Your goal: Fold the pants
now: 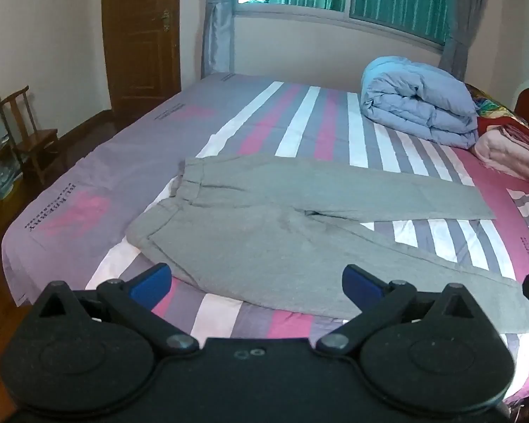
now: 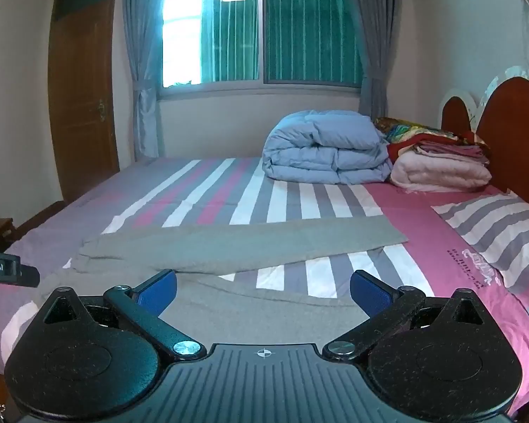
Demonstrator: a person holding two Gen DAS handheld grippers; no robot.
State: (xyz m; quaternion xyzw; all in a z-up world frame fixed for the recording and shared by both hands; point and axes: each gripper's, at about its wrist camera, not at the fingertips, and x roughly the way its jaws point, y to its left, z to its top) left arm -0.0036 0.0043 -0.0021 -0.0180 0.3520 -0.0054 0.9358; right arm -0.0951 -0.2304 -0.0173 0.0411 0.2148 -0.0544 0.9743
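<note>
Grey pants (image 1: 264, 225) lie spread flat on the striped bed (image 1: 88, 162), waistband to the left, both legs running right and parted in a V. My left gripper (image 1: 255, 282) is open and empty, hovering over the near leg by the front edge. In the right wrist view the pants (image 2: 250, 243) lie ahead, with the near leg under my right gripper (image 2: 262, 290), which is open and empty. The left gripper's body (image 2: 3, 269) shows at that view's left edge.
A folded blue duvet (image 1: 419, 105) and a pink blanket stack (image 2: 441, 172) sit at the bed's far right by the headboard (image 2: 511, 134). A striped pillow (image 2: 497, 236) lies right. A wooden chair (image 1: 28, 134) and door (image 1: 141, 35) stand left.
</note>
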